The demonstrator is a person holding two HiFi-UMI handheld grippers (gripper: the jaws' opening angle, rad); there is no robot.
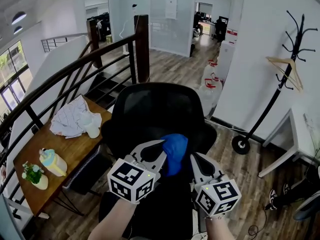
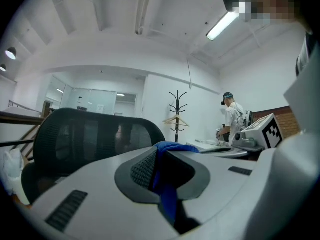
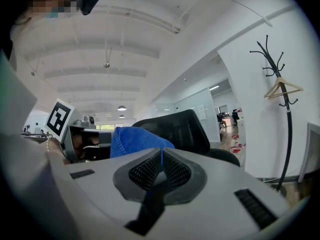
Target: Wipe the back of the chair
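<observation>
My left tongs point(image 1: 159, 150) are clamped on a blue cloth point(image 1: 175, 149), a soft, nubbly, folded wad whose longer side runs away from me. It lies against the black office chair point(image 1: 150, 106), low on the backrest. My right tongs point(image 1: 196, 160) are closed too, with only a thin blue edge of the cloth pinched between the ribbed pads. The chair back is see-through mesh in a rounded frame, with its curved top edge running from left to right.
</observation>
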